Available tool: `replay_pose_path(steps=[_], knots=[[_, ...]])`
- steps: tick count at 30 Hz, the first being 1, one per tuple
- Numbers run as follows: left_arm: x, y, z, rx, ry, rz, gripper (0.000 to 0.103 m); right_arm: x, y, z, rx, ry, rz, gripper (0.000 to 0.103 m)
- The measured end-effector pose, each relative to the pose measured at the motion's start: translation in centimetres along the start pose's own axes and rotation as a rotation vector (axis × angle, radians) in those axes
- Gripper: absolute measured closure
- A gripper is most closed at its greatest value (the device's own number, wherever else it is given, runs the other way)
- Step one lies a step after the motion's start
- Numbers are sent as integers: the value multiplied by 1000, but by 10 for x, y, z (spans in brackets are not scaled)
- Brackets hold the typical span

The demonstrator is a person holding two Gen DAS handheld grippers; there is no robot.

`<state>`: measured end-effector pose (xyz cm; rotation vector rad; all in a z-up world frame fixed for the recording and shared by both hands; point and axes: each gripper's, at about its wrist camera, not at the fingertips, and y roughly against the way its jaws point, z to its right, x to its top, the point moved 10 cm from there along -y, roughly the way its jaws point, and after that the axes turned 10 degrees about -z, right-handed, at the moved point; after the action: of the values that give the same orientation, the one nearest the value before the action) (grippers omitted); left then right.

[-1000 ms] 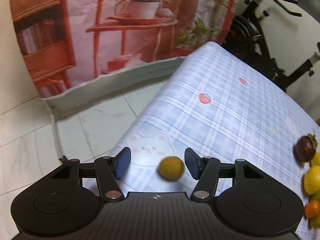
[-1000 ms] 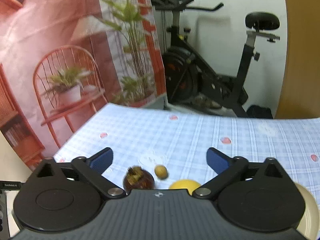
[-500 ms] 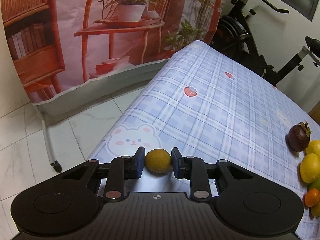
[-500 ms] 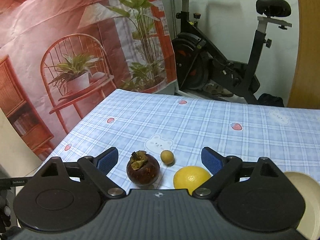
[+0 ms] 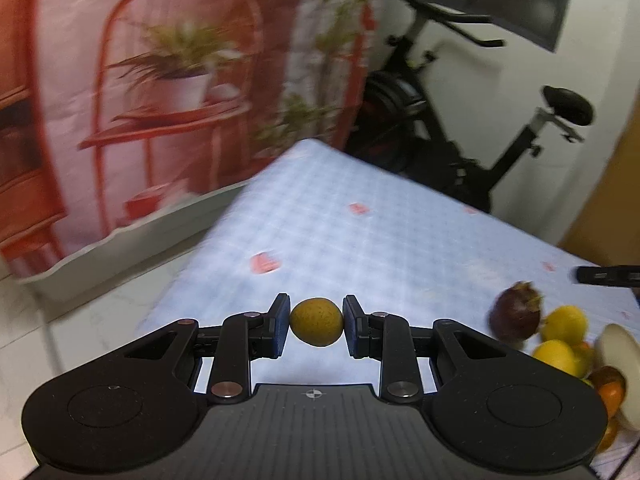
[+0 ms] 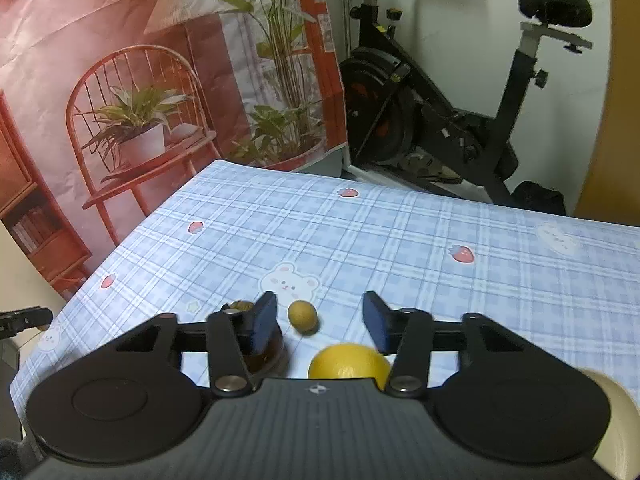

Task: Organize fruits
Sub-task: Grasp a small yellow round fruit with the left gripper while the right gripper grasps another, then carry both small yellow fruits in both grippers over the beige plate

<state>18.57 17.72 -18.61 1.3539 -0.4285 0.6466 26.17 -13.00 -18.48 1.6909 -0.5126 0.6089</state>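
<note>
My left gripper [image 5: 316,326] is shut on a small round yellow-brown fruit [image 5: 316,322] and holds it above the near left part of the blue checked tablecloth [image 5: 360,240]. To its right lie a dark mangosteen [image 5: 516,316] and lemons [image 5: 564,324] by a cream plate [image 5: 618,356]. My right gripper [image 6: 320,318] is open over the table. Between its fingers lie another small yellow-brown fruit [image 6: 303,315] and a lemon [image 6: 348,362]; the mangosteen [image 6: 264,350] is half hidden behind its left finger.
An orange fruit [image 5: 612,394] lies by the plate, whose rim shows in the right wrist view [image 6: 612,420]. The table's left edge drops to a tiled floor [image 5: 80,320]. A printed backdrop [image 6: 120,80] and an exercise bike [image 6: 460,120] stand behind the table.
My left gripper closed on the small fruit, lifted it off the cloth and swung right. My right gripper narrowed and came lower over the mangosteen and lemon.
</note>
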Motion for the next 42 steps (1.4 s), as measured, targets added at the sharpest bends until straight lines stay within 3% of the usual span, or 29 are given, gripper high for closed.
replay_pose_path(steps=[4,14,28,42], knots=[[7,-9,30,-52,-36,16,73,9,-31,-2,41,9,-82,79],[-6,-25,54,-105,-64,-17,73,20,-83,2,118,-112,-227,77],[-9,-28,55,-105,-64,-33,73,9,-102,0,129,-161,-333,74],[-1,-6,82,-117,-115,-1,73,12,-69,9,106,-191,-244,74]])
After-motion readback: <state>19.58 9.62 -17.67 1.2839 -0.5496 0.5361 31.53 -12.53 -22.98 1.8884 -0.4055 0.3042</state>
